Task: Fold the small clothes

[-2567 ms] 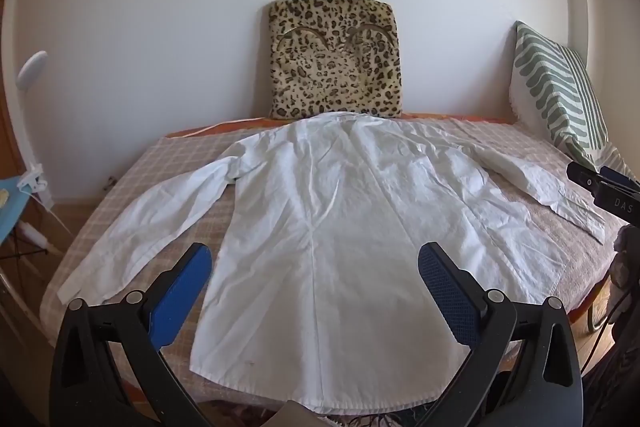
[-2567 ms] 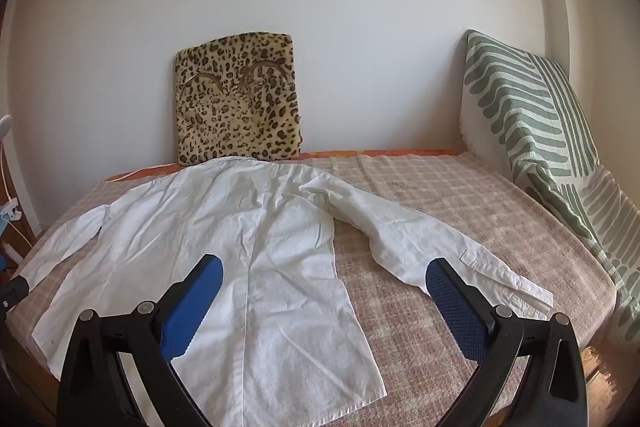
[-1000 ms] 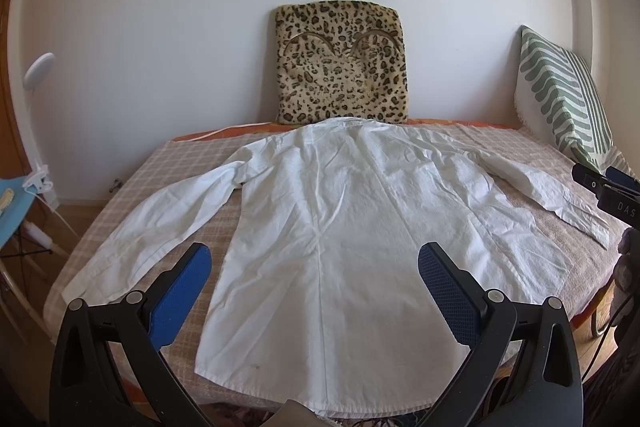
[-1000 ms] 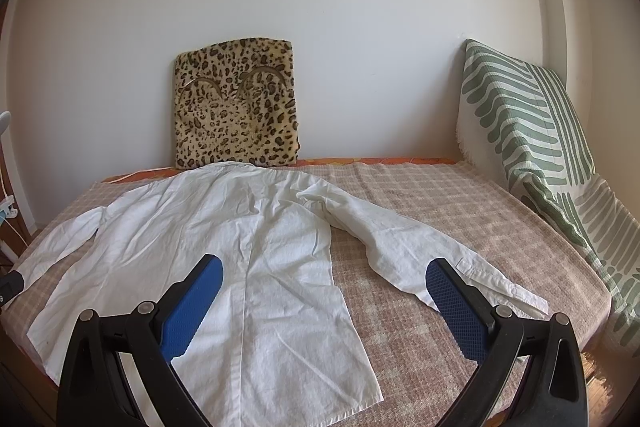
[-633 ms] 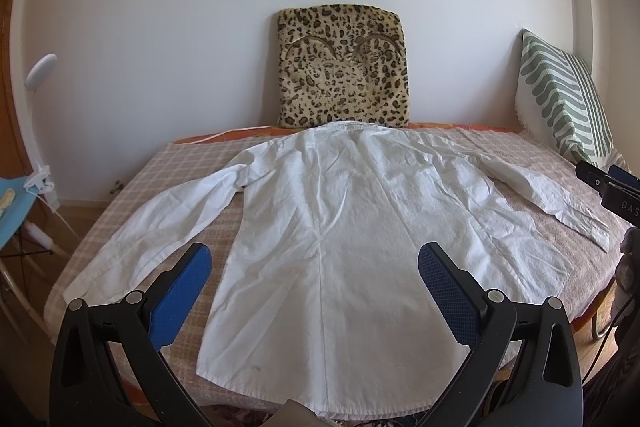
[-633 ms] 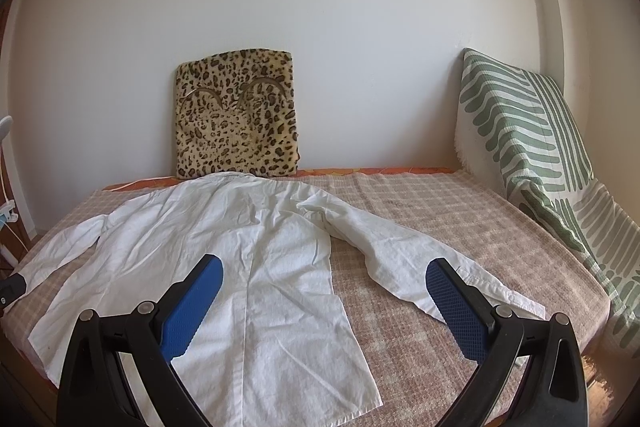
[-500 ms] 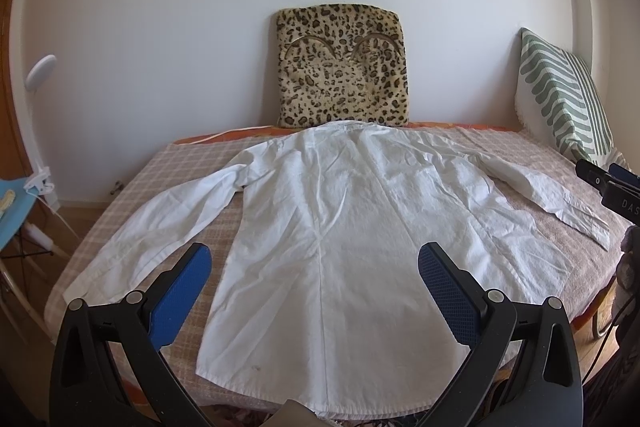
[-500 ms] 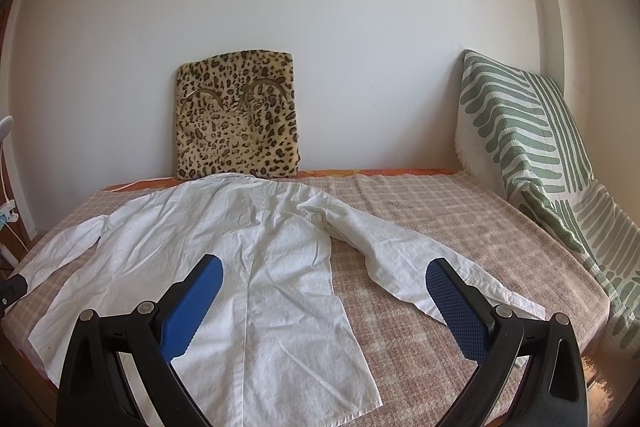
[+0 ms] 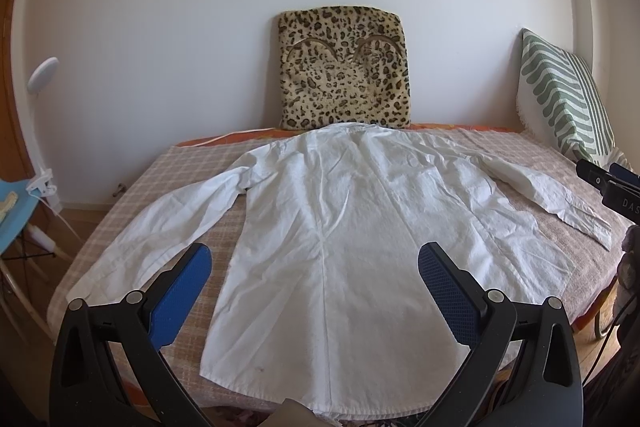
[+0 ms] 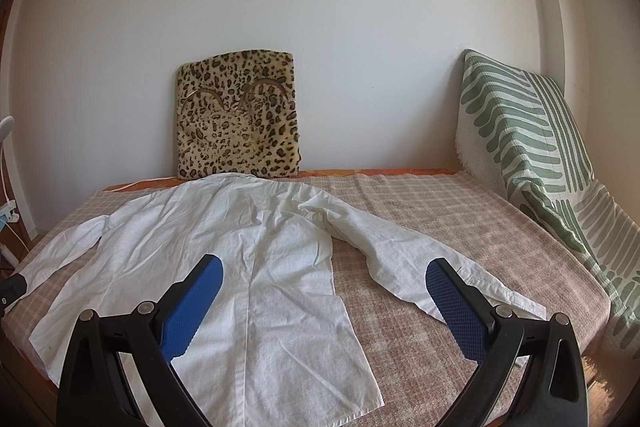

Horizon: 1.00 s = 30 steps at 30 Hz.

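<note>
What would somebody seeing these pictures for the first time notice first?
Most likely the white shirt, spread flat with both sleeves out across the checked bedspread. Next, the leopard-print cushion propped against the wall just beyond the collar, and the green-striped pillow leaning in the right corner. Low in each view, the left gripper and right gripper stand open, holding nothing.

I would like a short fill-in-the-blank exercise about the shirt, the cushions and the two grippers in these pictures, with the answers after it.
1. The white shirt lies spread flat on the ____.
2. The cushion standing against the wall beyond the shirt's collar has a ____ print.
3. The striped pillow is white and ____.
4. Both the left gripper and the right gripper are ____ and hold nothing.

Missing words: bed; leopard; green; open
</note>
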Available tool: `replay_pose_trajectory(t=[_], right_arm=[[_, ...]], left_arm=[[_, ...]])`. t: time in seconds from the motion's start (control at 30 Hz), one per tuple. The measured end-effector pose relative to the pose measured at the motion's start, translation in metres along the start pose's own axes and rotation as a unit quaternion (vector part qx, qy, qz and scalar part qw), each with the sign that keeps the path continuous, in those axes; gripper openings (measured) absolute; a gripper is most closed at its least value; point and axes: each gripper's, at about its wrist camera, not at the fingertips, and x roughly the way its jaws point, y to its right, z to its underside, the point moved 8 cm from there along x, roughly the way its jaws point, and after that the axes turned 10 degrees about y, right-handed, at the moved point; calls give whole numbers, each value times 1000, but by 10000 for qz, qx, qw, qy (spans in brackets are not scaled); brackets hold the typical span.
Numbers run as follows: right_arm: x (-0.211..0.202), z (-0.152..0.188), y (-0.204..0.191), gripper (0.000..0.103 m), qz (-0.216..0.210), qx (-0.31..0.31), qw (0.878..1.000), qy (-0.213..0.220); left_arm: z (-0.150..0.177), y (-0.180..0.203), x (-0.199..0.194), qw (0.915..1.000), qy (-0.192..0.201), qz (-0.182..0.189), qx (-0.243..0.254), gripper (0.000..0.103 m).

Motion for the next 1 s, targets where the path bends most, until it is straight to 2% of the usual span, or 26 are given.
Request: replay_pose_trajectory(t=[0.43,0.67,0.87,1.0], right_arm=[[0,-2,-13,103,-103,-9,9999,16],[-1,-8,-24,103,-295,96,9995,57],[8,-8,-43,103,-478,61,9988,-65],[14,-8,-63,103,-639,-16,9979,-130]], left_arm=[[0,-17,-1,9998,-4,-190,-16,103],[8,-45,0,9990,-224,-344,-182,103],[6,-77,-1,9970,-277,-383,-605,102],[1,-97,-3,9967,-199,-626,-469,98]])
